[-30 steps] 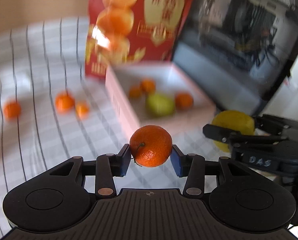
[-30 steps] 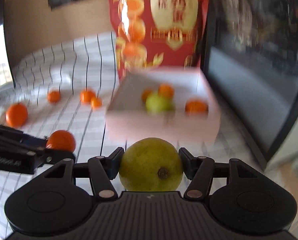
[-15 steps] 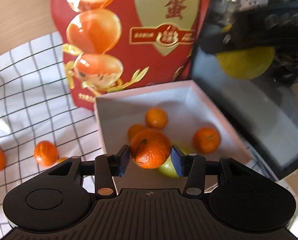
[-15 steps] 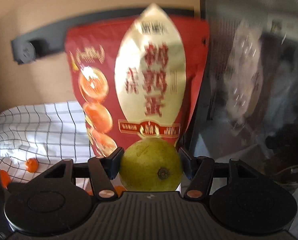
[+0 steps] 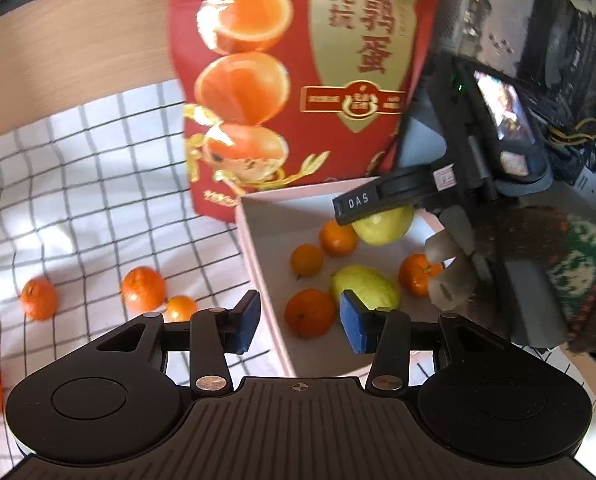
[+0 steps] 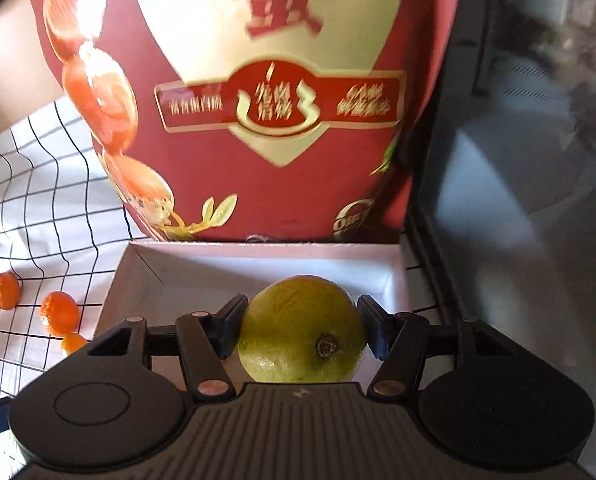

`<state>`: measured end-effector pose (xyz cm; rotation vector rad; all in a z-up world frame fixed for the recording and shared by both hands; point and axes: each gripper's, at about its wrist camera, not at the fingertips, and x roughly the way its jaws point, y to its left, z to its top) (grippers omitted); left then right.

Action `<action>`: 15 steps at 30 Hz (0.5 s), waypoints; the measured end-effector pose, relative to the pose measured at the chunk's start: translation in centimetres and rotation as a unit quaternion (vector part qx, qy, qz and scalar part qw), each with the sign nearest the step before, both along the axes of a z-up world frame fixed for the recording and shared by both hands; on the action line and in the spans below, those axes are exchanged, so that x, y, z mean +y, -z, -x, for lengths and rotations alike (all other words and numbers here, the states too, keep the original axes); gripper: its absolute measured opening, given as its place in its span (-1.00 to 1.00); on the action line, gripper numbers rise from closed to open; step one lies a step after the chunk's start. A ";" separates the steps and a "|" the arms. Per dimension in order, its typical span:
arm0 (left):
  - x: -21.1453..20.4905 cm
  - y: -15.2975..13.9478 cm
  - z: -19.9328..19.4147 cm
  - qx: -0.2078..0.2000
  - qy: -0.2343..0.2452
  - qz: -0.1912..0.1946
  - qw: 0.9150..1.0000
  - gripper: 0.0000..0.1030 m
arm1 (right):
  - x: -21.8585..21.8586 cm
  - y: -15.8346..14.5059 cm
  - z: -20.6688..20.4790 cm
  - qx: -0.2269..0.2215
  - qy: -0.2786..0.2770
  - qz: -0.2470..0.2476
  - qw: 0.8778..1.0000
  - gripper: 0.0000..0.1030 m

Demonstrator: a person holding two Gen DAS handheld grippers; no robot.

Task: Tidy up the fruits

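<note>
The right tool grips a green pear by its sides, blossom end facing the camera, long axis running away along the fingers. It hangs tilted downward over the far part of the pale box – a gloved hand carries it. The left tool stands wide and empty above the box's near wall, also angled down. Below it lie a mandarin and a second pear, its long axis slanting across the box floor.

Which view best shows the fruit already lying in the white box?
Left wrist: it looks into the white box, showing four mandarins and a green fruit lying there. Right wrist shows only the box's far corner, behind its held fruit.
</note>
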<state>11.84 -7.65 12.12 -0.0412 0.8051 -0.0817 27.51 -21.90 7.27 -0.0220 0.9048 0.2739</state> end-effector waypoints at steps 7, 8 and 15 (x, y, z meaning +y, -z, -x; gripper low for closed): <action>2.9 1.1 2.8 0.013 -0.027 0.036 0.999 -0.07 | 1.5 1.9 0.0 0.008 -0.002 0.011 1.000 0.14; 3.4 1.3 3.6 0.015 -0.030 0.044 0.998 -0.07 | 1.7 1.9 0.2 0.005 -0.005 0.014 1.000 0.14; 7.9 4.1 9.6 0.036 -0.066 0.088 0.993 -0.07 | 2.5 0.5 2.2 -0.012 -0.016 0.017 1.000 0.25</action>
